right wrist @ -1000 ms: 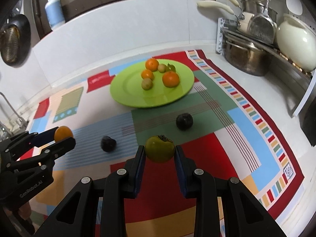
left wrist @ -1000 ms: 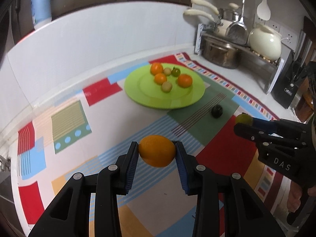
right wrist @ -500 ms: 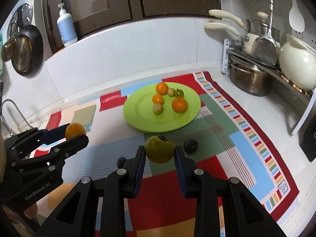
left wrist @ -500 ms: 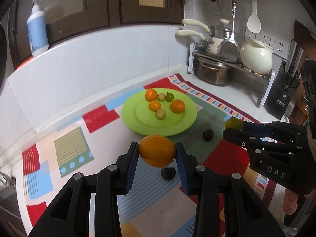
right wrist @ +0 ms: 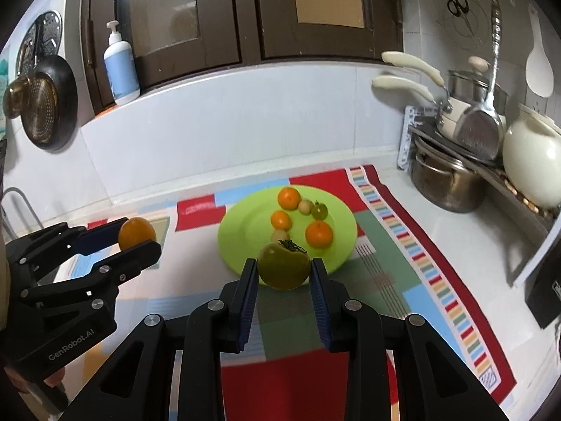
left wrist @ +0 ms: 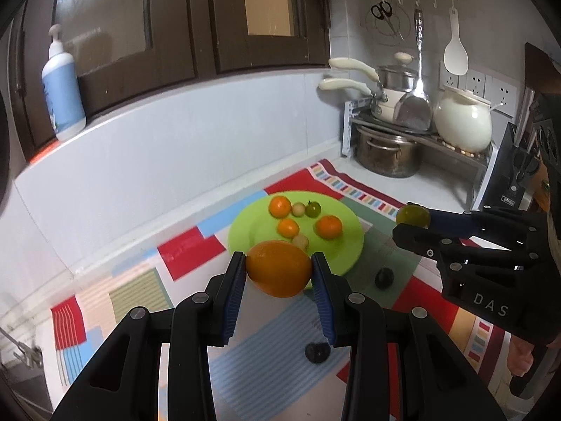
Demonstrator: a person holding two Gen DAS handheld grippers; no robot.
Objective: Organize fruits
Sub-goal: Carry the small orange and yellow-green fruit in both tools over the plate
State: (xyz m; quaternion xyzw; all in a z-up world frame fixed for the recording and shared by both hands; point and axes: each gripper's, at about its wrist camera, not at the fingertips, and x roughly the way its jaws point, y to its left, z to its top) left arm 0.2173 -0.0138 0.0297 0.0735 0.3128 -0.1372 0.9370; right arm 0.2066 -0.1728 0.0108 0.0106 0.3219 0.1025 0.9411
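My left gripper is shut on a large orange, held in the air above the mat. My right gripper is shut on a green tomato with a dark stem, also lifted. Each gripper shows in the other's view: the right gripper with its green tomato, the left gripper with its orange. Ahead lies a lime-green plate holding several small oranges, pale fruits and a small green tomato. Two dark fruits rest on the mat in front of the plate.
A colourful patchwork mat covers the white counter. At the right back stands a rack with steel pots, pans and a cream kettle. A soap bottle sits on the window ledge. A knife block stands far right.
Both grippers have risen with their fruits still held, and both views have tilted up, so the plate looks lower and smaller and the cabinets and window show.
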